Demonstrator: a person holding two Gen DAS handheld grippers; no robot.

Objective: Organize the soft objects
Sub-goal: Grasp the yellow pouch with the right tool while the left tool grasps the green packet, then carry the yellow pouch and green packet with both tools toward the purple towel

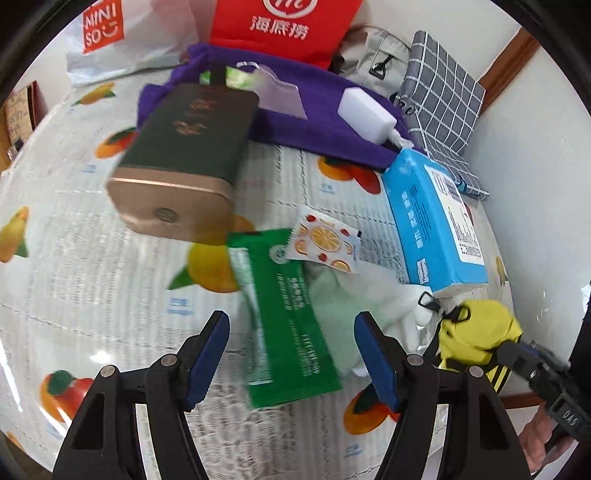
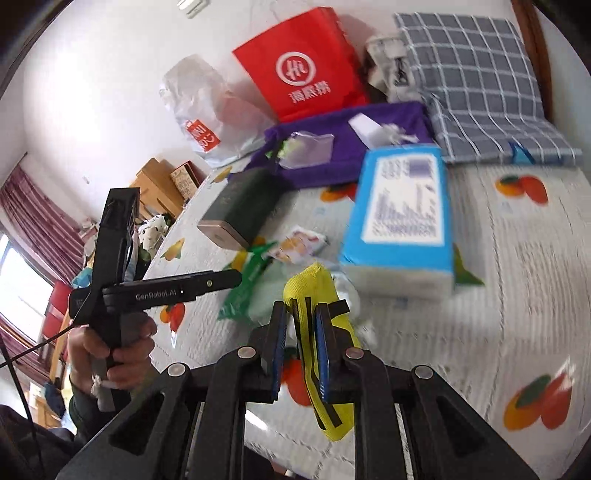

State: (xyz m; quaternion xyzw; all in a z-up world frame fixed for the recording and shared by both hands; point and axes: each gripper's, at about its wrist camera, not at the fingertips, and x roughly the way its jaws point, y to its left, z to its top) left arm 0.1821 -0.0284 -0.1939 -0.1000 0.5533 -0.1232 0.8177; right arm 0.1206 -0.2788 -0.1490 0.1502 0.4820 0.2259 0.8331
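My right gripper [image 2: 301, 310] is shut on a yellow mesh pouch [image 2: 314, 291] with black straps, lifted over the fruit-print sheet [image 2: 517, 258]. The left wrist view shows the same pouch [image 1: 476, 332] at the lower right, with the right gripper [image 1: 517, 354] on it. My left gripper [image 1: 291, 325] stands open above a green packet [image 1: 291, 332] without touching it. A pale green cloth [image 1: 343, 299] lies beside the packet, partly under an orange-print sachet [image 1: 325, 240]. A blue tissue pack [image 1: 436, 221] lies to the right.
A dark green box with a gold end [image 1: 181, 155] leans on a purple cloth [image 1: 317, 114] that carries a white block [image 1: 365, 110]. Behind stand a red bag [image 1: 280, 26], a white plastic bag [image 1: 110, 37] and a grey checked cushion [image 1: 443, 92]. A hand [image 2: 114, 347] grips the left tool.
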